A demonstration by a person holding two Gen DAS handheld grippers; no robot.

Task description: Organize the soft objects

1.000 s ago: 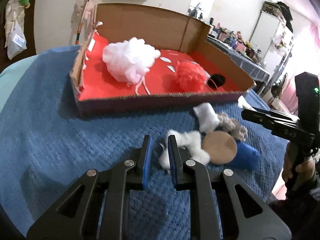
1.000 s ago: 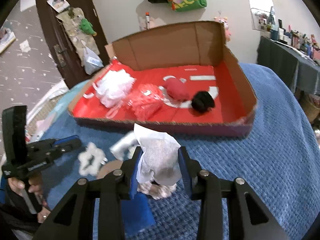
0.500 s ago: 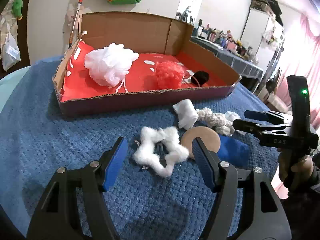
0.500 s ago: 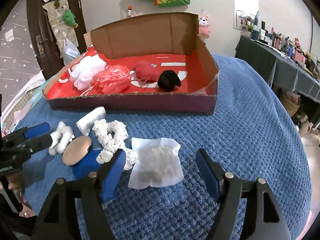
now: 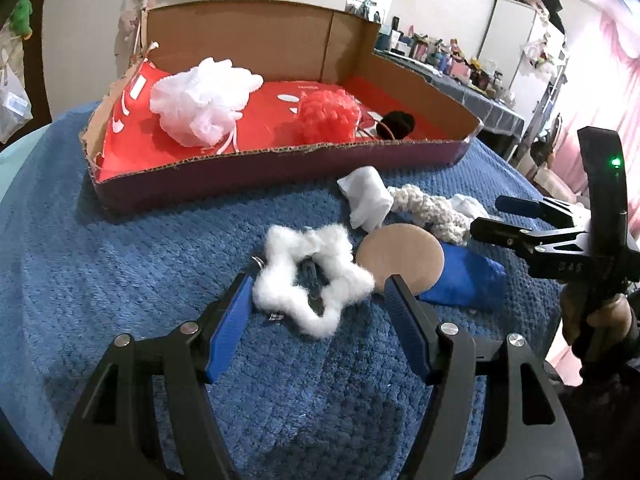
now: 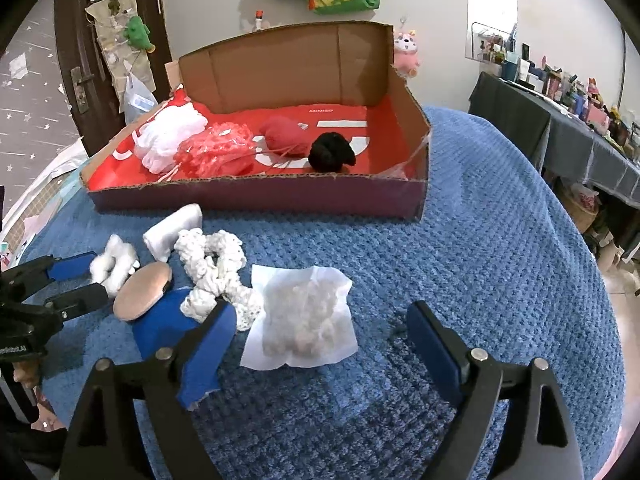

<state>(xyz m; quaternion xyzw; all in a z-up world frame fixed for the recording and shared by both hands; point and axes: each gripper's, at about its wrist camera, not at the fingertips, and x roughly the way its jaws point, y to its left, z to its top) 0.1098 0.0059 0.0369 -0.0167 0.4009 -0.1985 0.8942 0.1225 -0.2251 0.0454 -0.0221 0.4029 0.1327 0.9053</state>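
We hold the left gripper [image 5: 318,296] with its jaws spread wide and nothing between the pads. Just ahead of the jaws, between the two tips, the white fluffy star [image 5: 312,276] lies flat on the blue blanket [image 5: 120,280]; whether a pad touches it we cannot tell. A small dark clip [image 5: 310,280] shows through the middle of the star. Just beyond the right tip lies the round tan pad [image 5: 404,256], which rests partly on the blue cloth [image 5: 468,280]. Further ahead and to the right of the jaws are the folded white cloth [image 5: 366,198] and the cream crocheted piece [image 5: 432,210], touching each other. Well ahead of the jaws stands the cardboard box [image 5: 256,176] with its red floor; from left to right it holds the white mesh puff [image 5: 204,100], the red mesh puff [image 5: 328,114] and the black scrunchie [image 5: 396,124].

We hold the right gripper [image 6: 320,318] also wide open, gripping nothing. The white pouch [image 6: 300,320] lies flat on the blanket between the tips, nearer the left one, and it is apart from both pads. The left pad sits over the blue cloth [image 6: 160,320], and the cream crocheted piece [image 6: 212,268] lies just ahead of that tip.
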